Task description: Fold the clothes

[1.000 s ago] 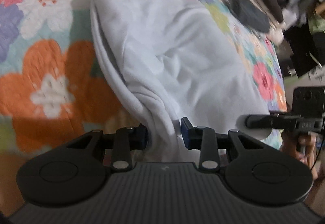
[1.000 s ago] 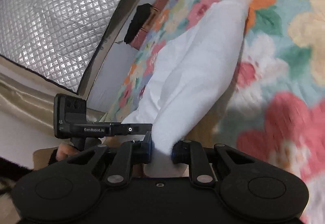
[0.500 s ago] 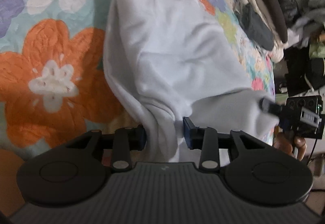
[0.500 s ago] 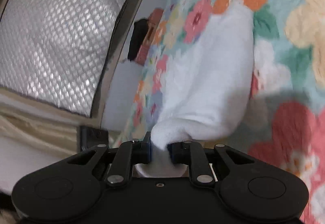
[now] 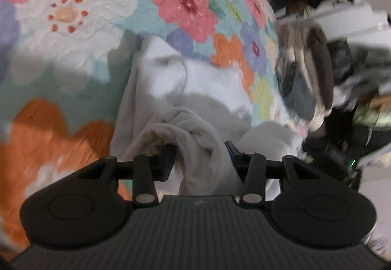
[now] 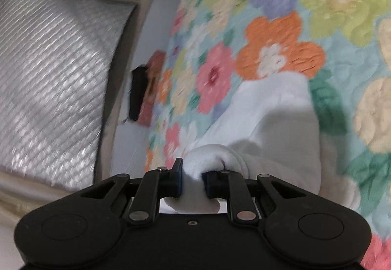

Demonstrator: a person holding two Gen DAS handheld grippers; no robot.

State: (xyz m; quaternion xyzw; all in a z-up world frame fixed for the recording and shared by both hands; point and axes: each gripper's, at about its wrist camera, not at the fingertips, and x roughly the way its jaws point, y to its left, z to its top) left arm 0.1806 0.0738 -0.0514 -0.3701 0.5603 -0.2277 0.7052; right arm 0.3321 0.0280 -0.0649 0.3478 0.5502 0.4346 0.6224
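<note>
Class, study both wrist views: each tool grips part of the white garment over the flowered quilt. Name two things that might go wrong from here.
1. The left tool holds a thick, twisted bunch of the white garment; laid down like that, it may trap wrinkles in the fold.
2. The right tool pinches only a small rolled edge, which might slip out, dropping that side onto the quilt.

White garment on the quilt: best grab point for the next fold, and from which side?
The white garment lies bunched on the floral quilt. I'd pinch its far flat edge, coming low from the quilt side; the near end is a thick wad in the left hand-held gripper.
</note>
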